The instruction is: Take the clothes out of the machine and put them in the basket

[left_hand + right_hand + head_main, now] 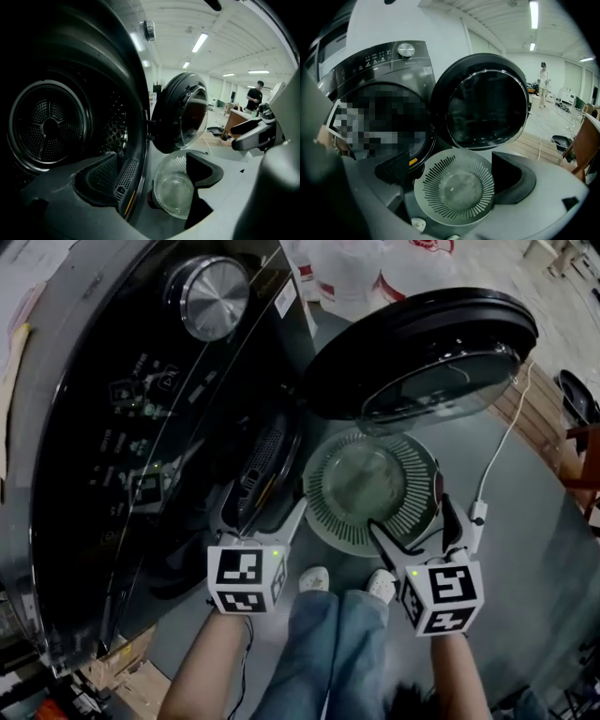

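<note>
Two released, empty: left hand-held gripper (262, 517), right hand-held gripper (412, 527) | door (422, 352) swung wide | basket (328, 507) below door edge

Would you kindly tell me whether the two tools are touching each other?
Apart: the head view shows the left tool and right tool with the person's jeans between them.

White jugs (352, 273), white cable (507, 432)

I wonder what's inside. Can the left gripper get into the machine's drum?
Probably yes: the door is swung wide open, and nothing blocks the drum near the open left gripper.
</note>
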{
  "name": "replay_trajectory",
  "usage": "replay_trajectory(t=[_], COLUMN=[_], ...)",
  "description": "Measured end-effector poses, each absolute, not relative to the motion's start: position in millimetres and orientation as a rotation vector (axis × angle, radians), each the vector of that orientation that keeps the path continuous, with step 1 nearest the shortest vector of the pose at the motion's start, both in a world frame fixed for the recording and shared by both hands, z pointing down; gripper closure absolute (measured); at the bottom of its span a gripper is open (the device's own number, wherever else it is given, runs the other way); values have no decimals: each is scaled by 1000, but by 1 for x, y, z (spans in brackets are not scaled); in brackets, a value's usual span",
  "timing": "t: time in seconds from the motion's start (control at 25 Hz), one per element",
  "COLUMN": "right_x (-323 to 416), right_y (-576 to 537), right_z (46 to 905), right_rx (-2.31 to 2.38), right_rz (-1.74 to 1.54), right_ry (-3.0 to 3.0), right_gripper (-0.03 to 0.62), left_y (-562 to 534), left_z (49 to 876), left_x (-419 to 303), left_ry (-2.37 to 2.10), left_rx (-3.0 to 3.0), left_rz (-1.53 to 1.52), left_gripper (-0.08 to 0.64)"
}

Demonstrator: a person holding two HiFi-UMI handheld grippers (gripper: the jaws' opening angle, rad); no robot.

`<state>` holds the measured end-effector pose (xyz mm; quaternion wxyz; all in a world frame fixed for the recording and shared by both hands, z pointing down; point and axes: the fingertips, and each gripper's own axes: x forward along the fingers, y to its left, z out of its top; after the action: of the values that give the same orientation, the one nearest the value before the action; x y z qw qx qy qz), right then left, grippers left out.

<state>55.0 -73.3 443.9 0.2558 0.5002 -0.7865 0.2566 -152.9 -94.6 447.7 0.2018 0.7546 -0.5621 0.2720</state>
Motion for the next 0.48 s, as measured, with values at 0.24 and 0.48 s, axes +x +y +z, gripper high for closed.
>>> replay_trajectory(t=[0.24, 0.48], right_x=[43, 19], right_y=[-77, -78], right_z=[483, 493], right_rx=[1282, 1239], right_rz=[704, 743], right_ry=[-2118, -2162], right_gripper=[46, 46], left_y=[-93, -87], left_z=[485, 512], left_x=[-187, -231], left_ry=[-1625, -1669], left_rx=[2024, 1882], left_rz=[909, 1047], left_gripper=[112, 23])
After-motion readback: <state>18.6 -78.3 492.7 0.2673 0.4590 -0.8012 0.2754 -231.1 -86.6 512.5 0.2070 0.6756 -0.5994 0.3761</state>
